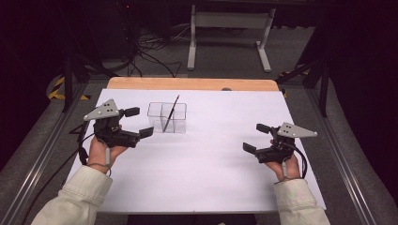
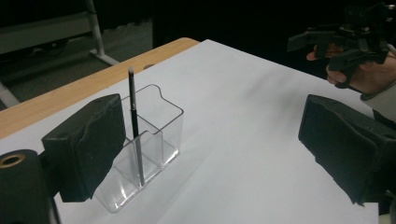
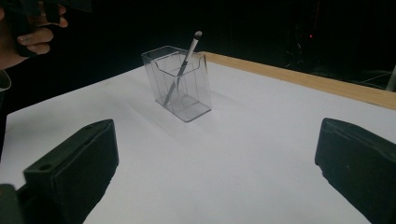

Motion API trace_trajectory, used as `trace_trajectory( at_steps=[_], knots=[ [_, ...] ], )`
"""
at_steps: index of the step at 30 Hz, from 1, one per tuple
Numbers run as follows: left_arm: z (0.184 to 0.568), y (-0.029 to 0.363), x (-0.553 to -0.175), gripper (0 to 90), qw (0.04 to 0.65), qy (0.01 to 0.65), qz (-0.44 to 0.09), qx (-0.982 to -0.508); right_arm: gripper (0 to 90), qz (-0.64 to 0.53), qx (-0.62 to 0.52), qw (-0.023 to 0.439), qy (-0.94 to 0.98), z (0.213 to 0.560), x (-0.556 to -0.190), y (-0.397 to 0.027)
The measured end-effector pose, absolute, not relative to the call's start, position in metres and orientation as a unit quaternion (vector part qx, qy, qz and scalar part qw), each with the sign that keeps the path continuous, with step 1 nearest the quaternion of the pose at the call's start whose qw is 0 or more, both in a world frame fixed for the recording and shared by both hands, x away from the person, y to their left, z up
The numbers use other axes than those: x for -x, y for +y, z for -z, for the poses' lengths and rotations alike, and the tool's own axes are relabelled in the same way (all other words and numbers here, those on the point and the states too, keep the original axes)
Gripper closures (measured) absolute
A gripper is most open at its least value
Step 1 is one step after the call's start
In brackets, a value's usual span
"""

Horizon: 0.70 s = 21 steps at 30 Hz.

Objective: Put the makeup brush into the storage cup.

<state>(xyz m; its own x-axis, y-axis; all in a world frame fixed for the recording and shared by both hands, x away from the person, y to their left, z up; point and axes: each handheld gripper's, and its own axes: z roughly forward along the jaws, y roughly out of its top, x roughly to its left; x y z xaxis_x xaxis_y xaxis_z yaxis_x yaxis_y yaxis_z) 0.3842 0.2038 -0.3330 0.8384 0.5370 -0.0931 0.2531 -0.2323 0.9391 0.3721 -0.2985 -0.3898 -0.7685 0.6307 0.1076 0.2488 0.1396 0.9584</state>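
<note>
White sheet (image 1: 202,164) covers wooden table (image 1: 192,84); dark room.

Brush (image 2: 135,135) foot blurred behind clear holder (image 2: 144,154) walls, one left gripper (image 2: 210,149) jaw hiding holder's near corner, right gripper (image 3: 215,172) jaws cut off by frame's bottom edge

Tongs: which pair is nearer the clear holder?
The left tongs, just beside the clear holder with the brush; the right tongs sit far across the table.

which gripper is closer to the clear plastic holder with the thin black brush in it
Left. The left gripper sits just beside the clear plastic two-compartment holder, jaws open and empty. The right gripper hovers far across the white sheet, also open.
</note>
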Motion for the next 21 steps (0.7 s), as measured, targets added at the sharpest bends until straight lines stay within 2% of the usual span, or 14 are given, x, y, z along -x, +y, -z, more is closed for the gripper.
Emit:
trace_trajectory(
  at_steps=[10,21],
  knots=[
    [0.347,0.219,-0.366,6.0,0.556,0.245,-0.121,-0.785,0.2,-0.582,-0.305,0.162,0.736,0.395,-0.371,-0.306],
    [0.386,0.231,-0.354,5.1,0.569,0.269,-0.105,-0.770,0.1,-0.582,-0.296,0.156,0.741,0.403,-0.365,-0.311]
  ],
)
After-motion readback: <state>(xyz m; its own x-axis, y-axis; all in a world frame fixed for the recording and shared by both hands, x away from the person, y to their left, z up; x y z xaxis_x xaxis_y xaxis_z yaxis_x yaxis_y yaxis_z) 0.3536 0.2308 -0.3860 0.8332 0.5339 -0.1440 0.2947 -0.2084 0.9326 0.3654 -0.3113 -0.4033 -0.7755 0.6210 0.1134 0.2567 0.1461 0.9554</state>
